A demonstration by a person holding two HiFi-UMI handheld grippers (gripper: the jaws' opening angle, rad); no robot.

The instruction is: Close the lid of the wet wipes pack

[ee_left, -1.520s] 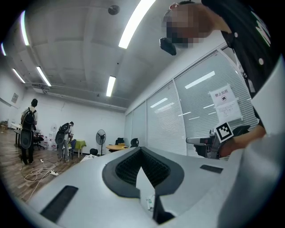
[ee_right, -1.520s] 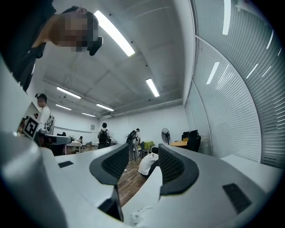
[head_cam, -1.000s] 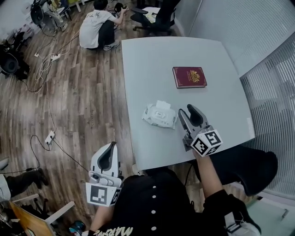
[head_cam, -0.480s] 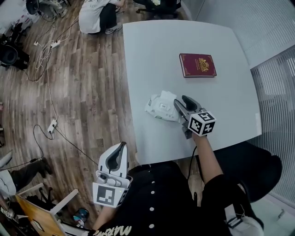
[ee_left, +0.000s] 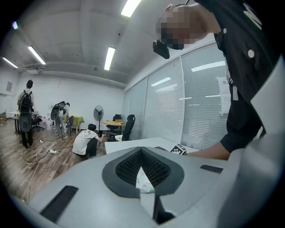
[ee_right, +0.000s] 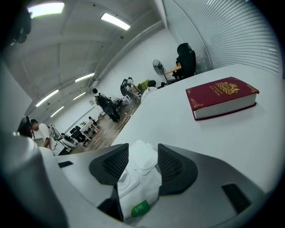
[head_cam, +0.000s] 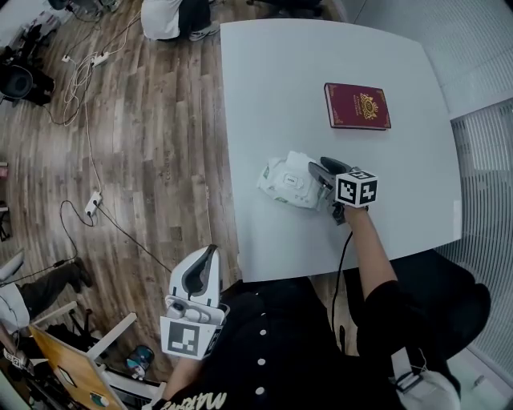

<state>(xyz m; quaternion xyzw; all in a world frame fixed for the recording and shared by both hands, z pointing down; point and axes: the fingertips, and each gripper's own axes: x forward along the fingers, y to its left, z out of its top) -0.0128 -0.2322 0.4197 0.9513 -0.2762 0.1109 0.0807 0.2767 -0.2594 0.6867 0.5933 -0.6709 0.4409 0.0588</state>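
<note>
The white wet wipes pack (head_cam: 284, 184) lies near the table's front left, its lid flap (head_cam: 298, 160) standing up. In the right gripper view the pack (ee_right: 136, 185) and raised lid (ee_right: 144, 158) show between the jaws. My right gripper (head_cam: 323, 168) hovers at the pack's right edge, open, its pads (ee_right: 171, 162) not pressing on anything. My left gripper (head_cam: 210, 253) hangs off the table's front left, beside my body, with its jaws together and nothing held. In the left gripper view its tips (ee_left: 141, 151) meet, and a bit of the pack shows beyond them.
A dark red book (head_cam: 358, 106) lies further back on the white table (head_cam: 272, 80). The table's left edge runs just left of the pack. On the wooden floor lie cables and a power strip (head_cam: 92, 202). A person (head_cam: 172, 16) crouches near the table's far corner.
My right gripper has come down and moved left, from beside the pack to over its right edge. The left gripper has sunk slightly.
</note>
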